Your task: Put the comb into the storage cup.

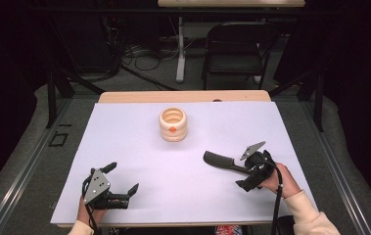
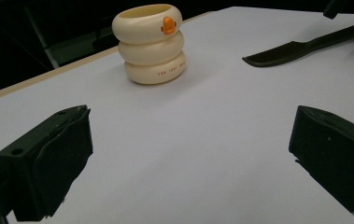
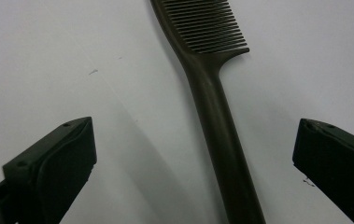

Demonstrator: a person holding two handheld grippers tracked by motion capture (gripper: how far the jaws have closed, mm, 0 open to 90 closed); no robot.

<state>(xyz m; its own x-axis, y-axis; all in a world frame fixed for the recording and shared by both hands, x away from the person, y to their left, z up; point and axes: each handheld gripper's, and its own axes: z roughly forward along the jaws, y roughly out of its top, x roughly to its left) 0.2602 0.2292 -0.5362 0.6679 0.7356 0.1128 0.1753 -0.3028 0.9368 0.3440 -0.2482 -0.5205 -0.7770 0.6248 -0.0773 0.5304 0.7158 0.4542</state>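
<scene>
Your right gripper (image 1: 252, 172) hangs spread over the handle of the dark plastic comb (image 1: 220, 161), which lies near the cream ribbed ring-stacked holder (image 1: 173, 124); your right gripper view reveals its teeth. Your left gripper (image 1: 117, 182), farther from the holder, is spread and empty.

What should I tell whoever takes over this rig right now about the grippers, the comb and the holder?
Right gripper: open, jaws on either side of the dark comb handle, not yet clamped.
Left gripper: open, holding nothing, near the front left of the white table.
The comb lies flat on the table, toothed end pointing away from the right gripper.
The cream ringed holder stands upright mid-table, apart from the comb and both grippers.
Done: right gripper lined up on the handle.
Left, probably: close on the handle, lift, and likely take the comb to the holder.
</scene>
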